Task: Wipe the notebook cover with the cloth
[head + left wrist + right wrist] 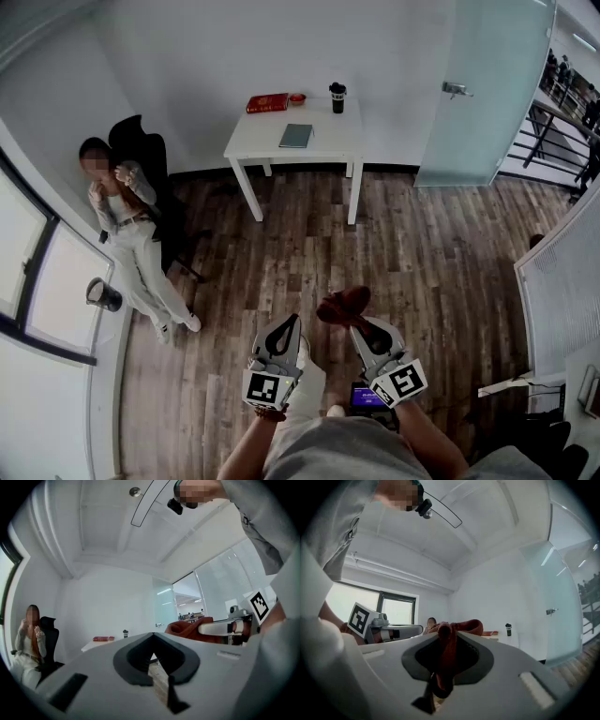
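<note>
A grey-green notebook [296,135] lies flat on the white table [258,139] far ahead across the room. My right gripper [354,322] is shut on a rust-red cloth [343,305], which bunches out past its tips; in the right gripper view the cloth [449,653] hangs between the closed jaws. My left gripper [292,322] is held beside it at waist height, shut with nothing in it; its own view shows the closed empty jaws [152,634] and the cloth [187,628] to the right. Both grippers are well short of the table.
A red book [267,103], a small red dish [297,97] and a black cup [337,97] stand at the table's back edge. A person [127,225] sits on a black chair at the left wall. A glass door [478,94] is at the right. Wooden floor lies between.
</note>
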Available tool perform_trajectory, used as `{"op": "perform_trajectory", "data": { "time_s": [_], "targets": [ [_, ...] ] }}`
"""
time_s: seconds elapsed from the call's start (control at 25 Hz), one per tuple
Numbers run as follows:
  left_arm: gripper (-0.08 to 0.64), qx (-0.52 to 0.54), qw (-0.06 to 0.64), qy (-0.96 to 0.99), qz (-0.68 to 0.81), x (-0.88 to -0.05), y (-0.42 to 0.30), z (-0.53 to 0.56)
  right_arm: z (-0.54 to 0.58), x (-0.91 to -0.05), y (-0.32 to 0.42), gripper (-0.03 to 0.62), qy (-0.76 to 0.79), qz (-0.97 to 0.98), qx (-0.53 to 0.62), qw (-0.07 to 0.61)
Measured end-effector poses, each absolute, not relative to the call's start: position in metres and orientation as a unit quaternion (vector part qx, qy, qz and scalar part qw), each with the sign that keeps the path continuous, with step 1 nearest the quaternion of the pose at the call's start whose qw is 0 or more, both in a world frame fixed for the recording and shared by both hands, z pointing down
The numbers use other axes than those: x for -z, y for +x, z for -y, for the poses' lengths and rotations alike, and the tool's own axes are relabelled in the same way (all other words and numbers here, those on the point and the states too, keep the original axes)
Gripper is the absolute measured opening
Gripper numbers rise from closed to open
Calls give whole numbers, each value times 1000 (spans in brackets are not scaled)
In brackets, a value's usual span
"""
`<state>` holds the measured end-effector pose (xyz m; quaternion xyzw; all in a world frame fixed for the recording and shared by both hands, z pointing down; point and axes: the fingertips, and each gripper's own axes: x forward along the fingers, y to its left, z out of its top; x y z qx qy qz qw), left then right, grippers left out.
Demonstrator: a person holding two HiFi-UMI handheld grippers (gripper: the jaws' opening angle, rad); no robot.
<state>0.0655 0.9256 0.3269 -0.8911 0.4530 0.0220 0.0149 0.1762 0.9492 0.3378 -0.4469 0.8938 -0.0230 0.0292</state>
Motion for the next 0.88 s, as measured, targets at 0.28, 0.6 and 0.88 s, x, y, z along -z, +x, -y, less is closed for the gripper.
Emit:
{"op": "perform_trajectory", "data": {
  "time_s": [0.28, 0.6, 0.88],
  "targets": [
    [-8, -26, 19, -905, -424, -355, 65, -801, -834, -341, 180, 66, -457, -887, 21, 60],
    [5, -19, 8, -919, -395, -372, 38, -663, -688, -340, 185, 66, -499, -865, 34, 31],
    [6, 2, -16, -925, -381, -395, 18, -560, -589, -359, 212, 66, -557, -828, 64, 24]
  ]
}}
